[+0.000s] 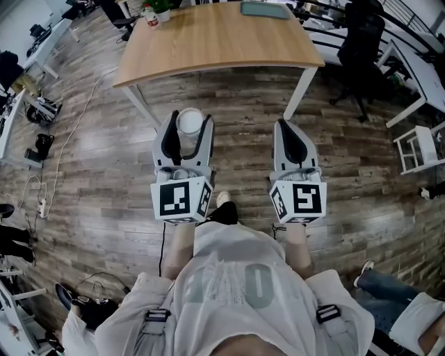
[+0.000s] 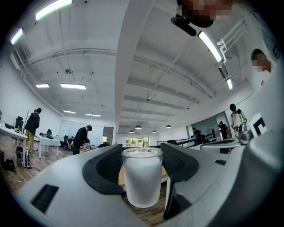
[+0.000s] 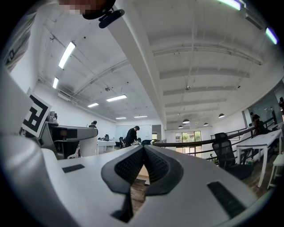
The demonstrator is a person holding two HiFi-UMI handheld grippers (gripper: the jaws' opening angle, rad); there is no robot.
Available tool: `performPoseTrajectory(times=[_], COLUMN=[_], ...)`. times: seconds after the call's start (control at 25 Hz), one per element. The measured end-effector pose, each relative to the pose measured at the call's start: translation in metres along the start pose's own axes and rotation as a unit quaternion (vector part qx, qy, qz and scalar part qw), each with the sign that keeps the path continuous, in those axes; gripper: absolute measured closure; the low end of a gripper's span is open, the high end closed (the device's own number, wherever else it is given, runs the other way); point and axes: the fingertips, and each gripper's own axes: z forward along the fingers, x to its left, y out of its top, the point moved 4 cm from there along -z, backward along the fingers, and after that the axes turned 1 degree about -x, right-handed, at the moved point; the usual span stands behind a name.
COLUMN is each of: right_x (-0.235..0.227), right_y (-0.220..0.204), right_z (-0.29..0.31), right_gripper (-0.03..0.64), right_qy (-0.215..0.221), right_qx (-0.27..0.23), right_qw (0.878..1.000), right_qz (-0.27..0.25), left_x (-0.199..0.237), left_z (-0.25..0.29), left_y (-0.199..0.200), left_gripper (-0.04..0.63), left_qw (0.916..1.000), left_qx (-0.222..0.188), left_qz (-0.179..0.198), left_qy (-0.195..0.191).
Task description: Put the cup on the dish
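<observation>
Wood-plank floor (image 1: 90, 153) fills most of the head view, with a pale wooden counter (image 1: 215, 42) on the far side. At the counter's far edge lies a flat grey-green tray (image 1: 264, 9). It may be the dish, though it is too small to be sure. A potted plant (image 1: 161, 8) stands near the counter's far left corner. The left gripper (image 1: 188, 133) and the right gripper (image 1: 286, 132) hang side by side over the floor, on the near side of the counter. The cup (image 1: 190, 122) sits in the left one, its rim facing up, so the tray lies far ahead and somewhat to the right of it, well apart.

From the left gripper view, the cup (image 2: 142, 177) is a frosted tumbler standing upright, its long axis across the fingers (image 2: 104, 168). The dark pads are parted about as wide as the cup and press its two sides. People stand at desks in the far background.

Through the right gripper view, the ribbed fingers (image 3: 128, 166) meet along their length with nothing between them. This gripper is empty.

By my reading, the move depends on the left hand carrying the cup forward over the counter and setting it down upright.
</observation>
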Motion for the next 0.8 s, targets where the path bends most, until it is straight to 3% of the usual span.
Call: performPoseTrajectory(times=[0.4,0.8], right_x=[-0.021,-0.056], right_y=[-0.015,-0.016], right_z=[0.029,0.123], right_gripper=[0.600,0.600], right_qy=[-0.006,-0.013], right_qx=[0.001,-0.003], right_qw=[1.000,0.999], right_qz=[-0.004,-0.036], left_x=[-0.002,0.042], left_z=[0.041,0.141], left_y=[-0.017,-0.033], left_gripper=[0.324,0.324], left_qw=[0.9996,0.9998], left_qx=[-0.003,-0.011], left_qz=[-0.011,-0.005], left_qy=[-0.026,-0.014])
